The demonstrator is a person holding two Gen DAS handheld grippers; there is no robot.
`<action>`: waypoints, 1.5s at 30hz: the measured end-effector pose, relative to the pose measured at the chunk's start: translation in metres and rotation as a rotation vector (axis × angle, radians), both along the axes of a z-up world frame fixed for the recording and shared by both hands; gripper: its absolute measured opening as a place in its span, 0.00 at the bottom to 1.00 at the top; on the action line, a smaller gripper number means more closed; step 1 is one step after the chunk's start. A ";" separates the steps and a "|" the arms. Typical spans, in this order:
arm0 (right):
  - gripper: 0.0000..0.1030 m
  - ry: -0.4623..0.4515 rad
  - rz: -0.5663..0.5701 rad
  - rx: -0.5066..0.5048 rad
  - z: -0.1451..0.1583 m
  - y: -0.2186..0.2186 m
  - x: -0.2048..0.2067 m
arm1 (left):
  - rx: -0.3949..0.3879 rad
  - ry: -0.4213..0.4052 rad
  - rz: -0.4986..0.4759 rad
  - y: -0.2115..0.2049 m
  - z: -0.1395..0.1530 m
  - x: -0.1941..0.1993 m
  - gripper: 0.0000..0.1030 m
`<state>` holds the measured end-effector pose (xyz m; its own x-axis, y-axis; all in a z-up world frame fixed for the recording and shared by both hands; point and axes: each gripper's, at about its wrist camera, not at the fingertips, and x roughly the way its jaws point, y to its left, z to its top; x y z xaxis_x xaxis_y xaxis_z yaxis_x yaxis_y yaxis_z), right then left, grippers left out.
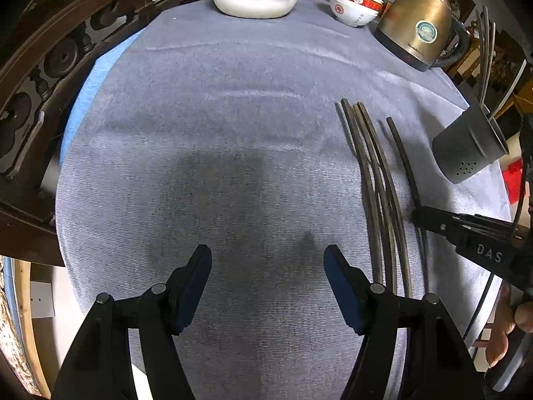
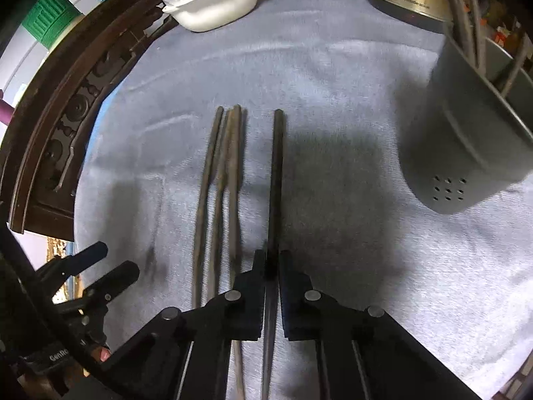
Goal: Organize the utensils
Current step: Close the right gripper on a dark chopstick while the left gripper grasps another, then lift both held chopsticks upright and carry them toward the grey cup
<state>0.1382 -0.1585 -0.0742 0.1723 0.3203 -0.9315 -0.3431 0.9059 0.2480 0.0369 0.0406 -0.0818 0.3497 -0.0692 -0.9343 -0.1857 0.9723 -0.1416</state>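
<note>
One dark wooden chopstick sits clamped in the right gripper jaws on the grey-clothed table; left gripper jaws gape, empty.

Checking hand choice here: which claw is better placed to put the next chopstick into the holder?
Right. The right claw is already shut on the lone chopstick, with the grey holder just beyond it. The left claw is open over bare cloth.
</note>
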 end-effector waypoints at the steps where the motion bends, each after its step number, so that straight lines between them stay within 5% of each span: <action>1: 0.07 0.001 -0.005 -0.002 0.000 -0.003 0.000 | -0.002 0.003 -0.003 -0.002 0.000 0.001 0.68; 16: 0.08 0.024 -0.086 0.085 -0.005 -0.065 -0.020 | -0.036 0.090 0.008 -0.036 -0.004 0.057 0.68; 22: 0.09 0.026 -0.087 0.137 -0.005 -0.080 -0.021 | 0.017 0.100 0.005 -0.047 -0.008 0.065 0.64; 25: 0.09 0.024 -0.081 0.139 -0.006 -0.078 -0.023 | 0.039 0.103 -0.002 -0.051 -0.009 0.069 0.55; 30: 0.09 0.021 -0.062 0.122 -0.005 -0.078 -0.022 | 0.060 0.109 -0.033 -0.049 -0.006 0.071 0.08; 39: 0.09 0.047 -0.027 0.054 -0.003 -0.074 -0.032 | 0.020 0.162 -0.157 -0.035 -0.005 0.035 0.06; 42: 0.11 0.064 -0.034 0.037 -0.001 -0.073 -0.024 | -0.003 0.157 -0.135 -0.025 0.002 0.041 0.25; 45: 0.16 0.053 -0.041 0.013 0.004 -0.067 -0.014 | -0.005 0.136 -0.106 -0.018 0.009 0.052 0.33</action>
<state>0.1245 -0.2257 -0.0700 0.1361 0.3259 -0.9356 -0.2917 0.9157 0.2766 0.0887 0.0226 -0.0731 0.2108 -0.1037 -0.9720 -0.0997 0.9869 -0.1269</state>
